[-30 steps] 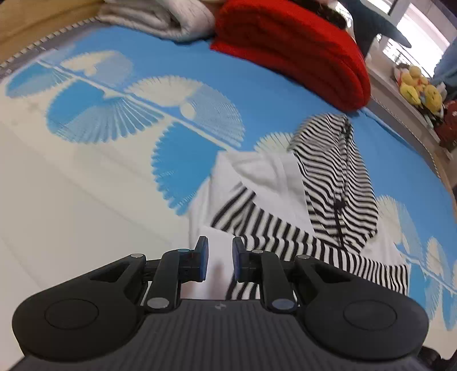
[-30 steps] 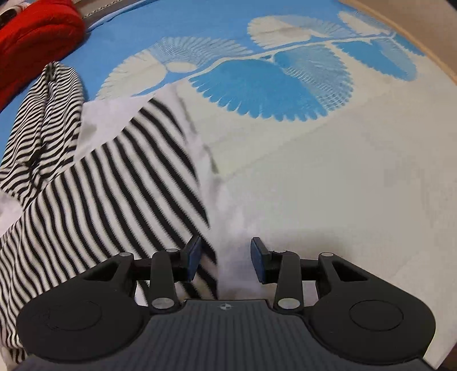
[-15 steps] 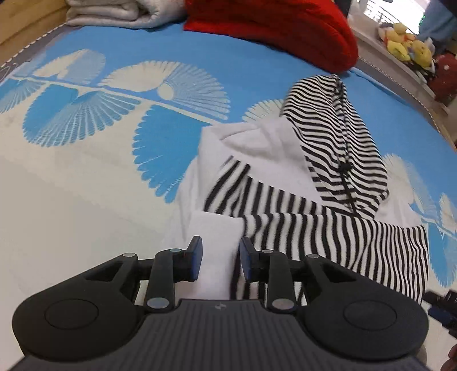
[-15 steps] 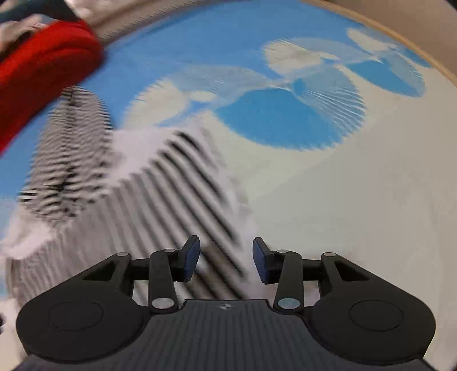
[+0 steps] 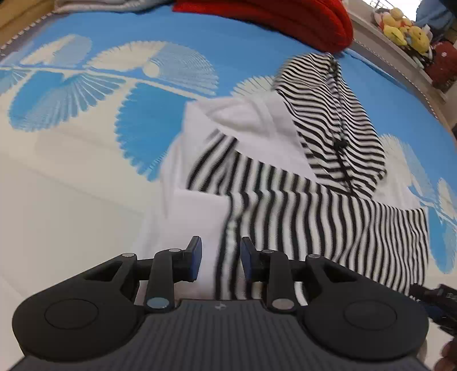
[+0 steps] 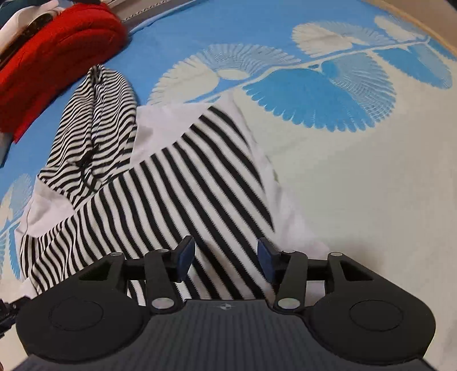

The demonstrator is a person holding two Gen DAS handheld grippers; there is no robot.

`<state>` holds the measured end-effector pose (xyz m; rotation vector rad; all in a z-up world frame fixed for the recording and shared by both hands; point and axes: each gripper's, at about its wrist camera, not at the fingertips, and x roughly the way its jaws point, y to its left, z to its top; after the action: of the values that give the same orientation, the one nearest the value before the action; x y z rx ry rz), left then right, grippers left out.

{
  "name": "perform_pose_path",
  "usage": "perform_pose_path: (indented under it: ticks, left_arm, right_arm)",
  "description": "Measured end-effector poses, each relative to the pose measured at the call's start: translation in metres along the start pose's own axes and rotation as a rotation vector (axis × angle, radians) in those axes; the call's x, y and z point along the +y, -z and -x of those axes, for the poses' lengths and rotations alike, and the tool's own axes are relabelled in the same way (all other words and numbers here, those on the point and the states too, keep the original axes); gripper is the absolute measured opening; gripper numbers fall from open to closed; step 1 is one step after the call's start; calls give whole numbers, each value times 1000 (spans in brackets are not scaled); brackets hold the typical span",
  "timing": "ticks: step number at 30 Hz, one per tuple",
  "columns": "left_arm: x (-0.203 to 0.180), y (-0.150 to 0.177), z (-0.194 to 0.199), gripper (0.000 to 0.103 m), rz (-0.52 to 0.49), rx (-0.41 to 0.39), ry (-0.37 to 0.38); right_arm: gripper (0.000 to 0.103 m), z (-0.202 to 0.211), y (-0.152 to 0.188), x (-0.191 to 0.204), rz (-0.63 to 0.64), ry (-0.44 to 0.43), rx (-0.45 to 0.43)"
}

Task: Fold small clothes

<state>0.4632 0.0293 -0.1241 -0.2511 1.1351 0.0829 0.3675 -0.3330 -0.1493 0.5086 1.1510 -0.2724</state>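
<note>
A small black-and-white striped hooded top (image 5: pixel 300 199) with white panels lies on the blue and white bedspread (image 5: pixel 71 199). Its hood (image 5: pixel 337 114) points away from me, and a striped part is folded across the white body. My left gripper (image 5: pixel 221 258) hovers over the near left edge; its jaws stand apart, and cloth lies below them without being pinched. In the right wrist view the same top (image 6: pixel 171 185) spreads out flat. My right gripper (image 6: pixel 225 255) is above its near striped edge; its jaws are opening and the pads are clear of the cloth.
A thick red folded blanket (image 5: pixel 285 20) (image 6: pixel 51 57) lies beyond the hood. Grey-white folded cloth (image 5: pixel 100 4) sits at the far left. Plush toys (image 5: pixel 405 20) rest on a ledge at the far right. A wooden edge (image 6: pixel 422 17) borders the bedspread.
Both grippers' jaws have widened and let go of the cloth. The left one sank closer to the top. The striped part now lies flat across the white body.
</note>
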Motion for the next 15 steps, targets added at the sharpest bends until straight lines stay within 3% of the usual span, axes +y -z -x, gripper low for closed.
perform_pose_path:
  ticks: [2,5,11,13,15]
  left_arm:
    - [-1,4,-7,36,17,56,20]
    - [7,7,-17,41,79,129,64]
    - [-7,-1,8,43,-47,-11,-12]
    - [-7,-1,4,46,-44,-3,4]
    - [-3,2,-10,47,-14,60,6]
  right_arm:
    - [51,-13,2,-6,-15,0,54]
    - [50,-9,2,-2,-1,5,50]
    - [53,12,-4,9,50,-27,-55]
    - [55,4,-3,6,49,-24,-24]
    - [55,-12,0,-4,16,17,54]
